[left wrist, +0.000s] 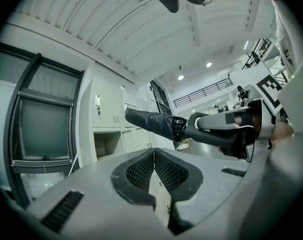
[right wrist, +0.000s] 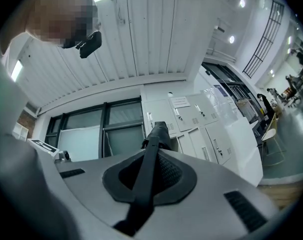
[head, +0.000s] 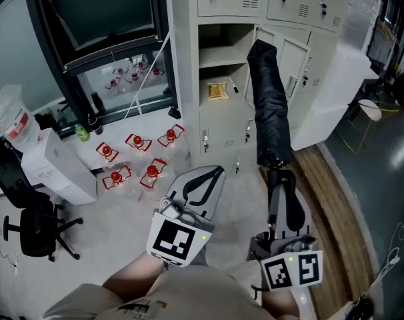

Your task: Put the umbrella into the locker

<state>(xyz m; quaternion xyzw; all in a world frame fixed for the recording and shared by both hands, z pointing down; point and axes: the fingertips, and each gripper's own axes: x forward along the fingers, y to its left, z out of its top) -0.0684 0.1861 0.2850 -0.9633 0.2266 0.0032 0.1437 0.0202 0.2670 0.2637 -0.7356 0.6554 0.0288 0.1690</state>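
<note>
Alignment matters most in this step: the umbrella (head: 269, 105), projecting ahead of the right claw (head: 282, 179), should be aimed at the open compartment (head: 222, 49) of the locker (head: 189, 59), which stands beyond its tip and slightly left, then fed in tip first so that no shelf edge is struck. The right claw's jaws are clamped nearly together on the umbrella's handle end. The left claw (head: 211, 173), alongside, is closed and nothing is held in it.

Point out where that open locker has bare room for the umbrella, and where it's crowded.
Looks bare: the upper shelf of the locker, above the one holding a yellow packet. Crowded: the floor left of it, with red-capped bottles. The umbrella stands before the open doors.
</note>
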